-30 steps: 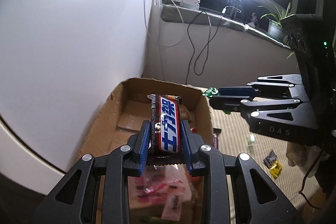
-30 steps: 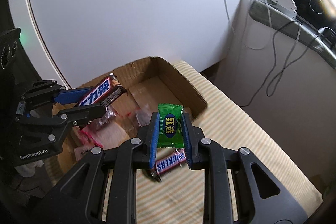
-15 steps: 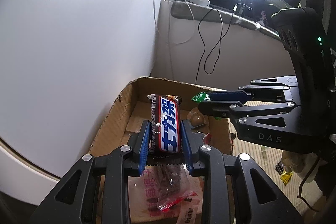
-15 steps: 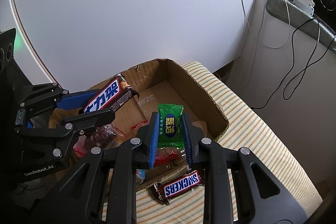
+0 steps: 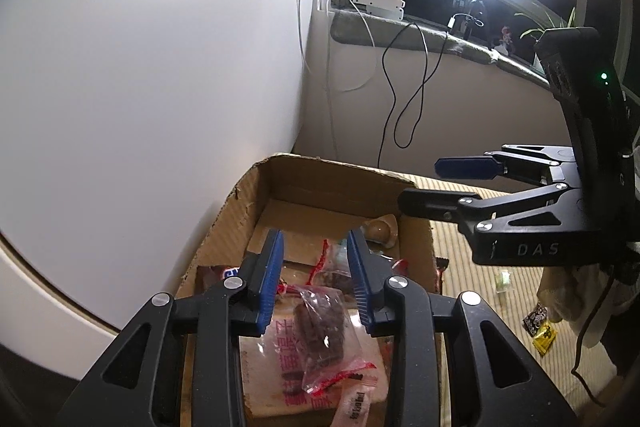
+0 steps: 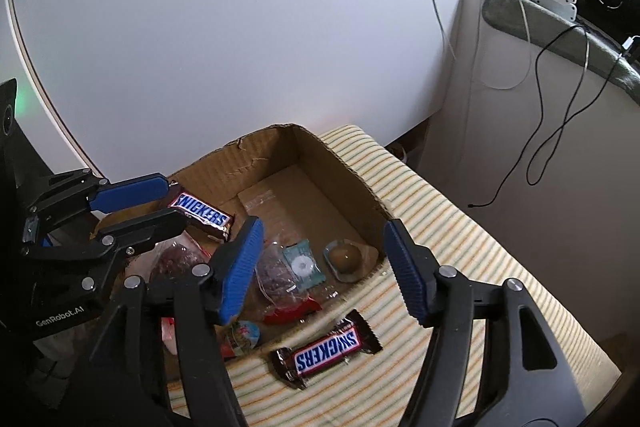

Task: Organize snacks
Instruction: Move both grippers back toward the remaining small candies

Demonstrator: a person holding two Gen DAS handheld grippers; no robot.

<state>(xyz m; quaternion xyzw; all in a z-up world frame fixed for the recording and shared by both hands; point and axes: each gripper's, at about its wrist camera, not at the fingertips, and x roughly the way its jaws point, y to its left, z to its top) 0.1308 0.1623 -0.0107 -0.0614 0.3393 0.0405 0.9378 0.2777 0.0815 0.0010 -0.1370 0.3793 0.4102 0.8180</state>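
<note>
Snacks now fill the cardboard box [image 6: 304, 163] on the striped cloth [image 6: 440, 227]. Both grippers have just let go: the right gripper [image 6: 324, 267] is spreading wide, empty, and the left gripper [image 5: 316, 283] is parting with nothing between its pads. Its Snickers bar [image 6: 202, 215] has dropped inside. Another "SNICKERS" bar [image 6: 326, 349] waits outside the box.

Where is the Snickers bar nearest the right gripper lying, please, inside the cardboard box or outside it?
Outside: the Snickers bar lies on the striped cloth, before the cardboard box.
</note>
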